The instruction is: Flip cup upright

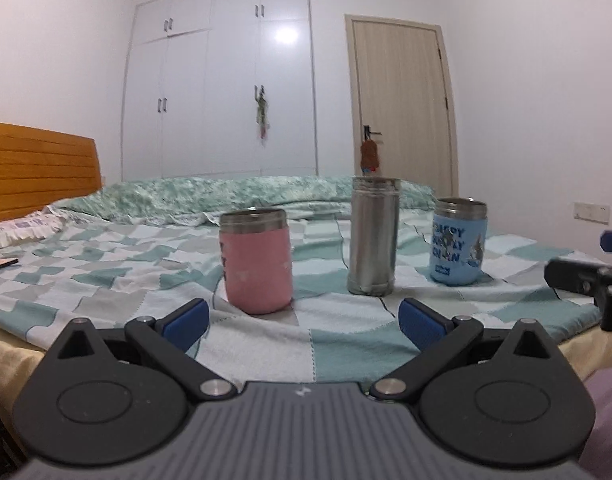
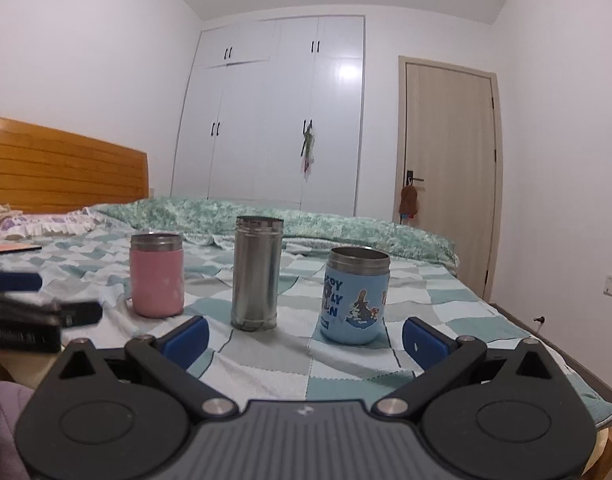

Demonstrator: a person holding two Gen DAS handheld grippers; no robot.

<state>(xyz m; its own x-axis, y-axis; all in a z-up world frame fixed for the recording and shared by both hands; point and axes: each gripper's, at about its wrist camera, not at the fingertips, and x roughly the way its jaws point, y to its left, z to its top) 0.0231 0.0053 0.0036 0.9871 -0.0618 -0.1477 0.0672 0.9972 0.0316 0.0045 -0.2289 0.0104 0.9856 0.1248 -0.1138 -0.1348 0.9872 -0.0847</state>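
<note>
Three cups stand upright in a row on the checkered bedspread (image 1: 106, 264). A pink cup (image 1: 258, 261) is on the left, a tall bare steel cup (image 1: 373, 236) in the middle, a blue cartoon cup (image 1: 457, 242) on the right. They also show in the right wrist view: the pink cup (image 2: 157, 276), the steel cup (image 2: 258, 273), the blue cup (image 2: 355, 296). My left gripper (image 1: 304, 322) is open and empty, just short of the pink cup. My right gripper (image 2: 304, 338) is open and empty, just short of the blue cup.
A wooden headboard (image 1: 38, 168) and pillows are at the left. A folded green quilt (image 1: 242, 194) lies behind the cups. A white wardrobe (image 1: 222, 80) and a door (image 1: 401, 108) stand beyond. The bed's near edge (image 1: 10, 344) runs under my grippers.
</note>
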